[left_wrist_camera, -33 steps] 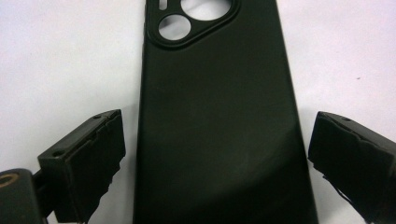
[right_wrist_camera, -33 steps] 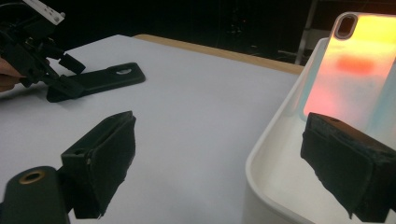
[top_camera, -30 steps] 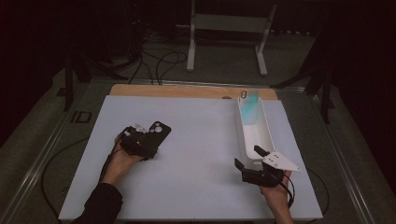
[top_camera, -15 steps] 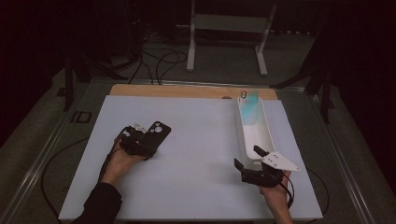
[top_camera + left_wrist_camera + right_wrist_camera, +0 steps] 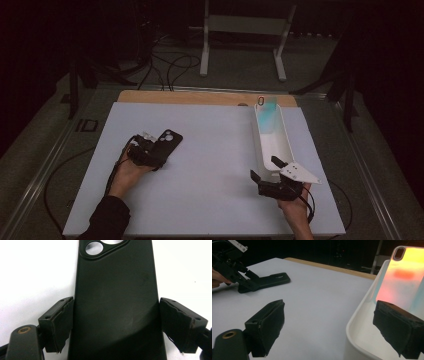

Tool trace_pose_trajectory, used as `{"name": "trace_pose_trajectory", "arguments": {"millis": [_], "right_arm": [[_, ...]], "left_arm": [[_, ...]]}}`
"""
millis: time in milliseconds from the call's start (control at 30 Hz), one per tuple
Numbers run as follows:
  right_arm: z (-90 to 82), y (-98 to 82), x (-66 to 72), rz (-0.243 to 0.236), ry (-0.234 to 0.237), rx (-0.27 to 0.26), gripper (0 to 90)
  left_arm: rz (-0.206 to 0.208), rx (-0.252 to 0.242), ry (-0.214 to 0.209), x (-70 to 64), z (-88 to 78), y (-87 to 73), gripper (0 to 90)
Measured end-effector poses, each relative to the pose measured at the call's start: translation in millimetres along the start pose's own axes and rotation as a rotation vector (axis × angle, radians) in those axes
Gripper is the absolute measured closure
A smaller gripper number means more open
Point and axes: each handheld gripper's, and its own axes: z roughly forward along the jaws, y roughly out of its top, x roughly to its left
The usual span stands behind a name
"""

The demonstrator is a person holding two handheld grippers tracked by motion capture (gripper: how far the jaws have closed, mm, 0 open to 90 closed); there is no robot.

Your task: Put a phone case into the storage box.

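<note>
White table top (image 5: 210, 165), wooden strip (image 5: 200, 97) along its far edge. Middle of the top bare between the two hands; broad open room there and toward the near edge.

Left gripper (image 5: 150, 152), left of centre, held in the person's left hand (image 5: 127, 172). Black phone case (image 5: 167, 142) lies flat on the top, back up, camera cut-out at its far end. In the left gripper view the case (image 5: 116, 302) sits between the two pads; the left pad (image 5: 58, 322) touches the case's edge, the right pad looks to be touching or just beside the other edge. Cannot tell if the grip is firm. The case's far end reaches past the jaws, bare table all round it.

Right gripper (image 5: 267, 170), near right, in the right hand (image 5: 295, 212), close to the table's near edge. Jaws spread wide, nothing between them. They straddle the near rim of a long white tray (image 5: 260, 145): one jaw over the table, the other over the tray's inside, as the right gripper view shows (image 5: 359, 322).

A translucent phone case (image 5: 267, 117), teal in the high view, orange-lit in the right gripper view (image 5: 399, 277), leans against the tray's far end. Tray runs near-to-far beside the right edge, a narrow strip of table to its right.

No brand, label or writing can be read on either case.
</note>
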Motion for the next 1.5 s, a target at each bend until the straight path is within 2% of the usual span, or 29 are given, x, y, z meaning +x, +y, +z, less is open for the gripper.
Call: {"name": "trace_pose_trajectory", "arguments": {"millis": [333, 400, 700, 867, 1200, 1500], "right_arm": [[-0.5, 0.9, -1.0, 0.005, -0.001, -0.005, 10.2], [-0.3, 1.3, -1.2, 0.008, 0.000, -0.003, 10.2], [3.3, 8.9, -1.6, 0.008, 0.014, 0.013, 10.2], [10.7, 14.3, -1.2, 0.003, 0.027, 0.028, 10.2], [21.6, 26.5, 2.4, 0.009, 0.063, 0.045, 9.3], [32.5, 42.7, 9.2, 0.001, 0.090, 0.053, 8.9]], "left_arm": [[-0.013, -0.019, 0.001, -0.2, -1.6, -1.1, 17.8], [-0.021, -0.031, -0.011, -0.2, -3.2, -0.9, 17.8], [-0.019, -0.098, -0.012, -5.7, -17.3, -0.8, 17.5], [-0.004, -0.153, -0.016, -13.0, -28.7, -2.7, 17.3], [0.054, -0.258, -0.020, -34.8, -54.4, -3.5, 17.2], [0.104, -0.311, -0.033, -53.5, -67.0, -0.9, 17.2]]}}
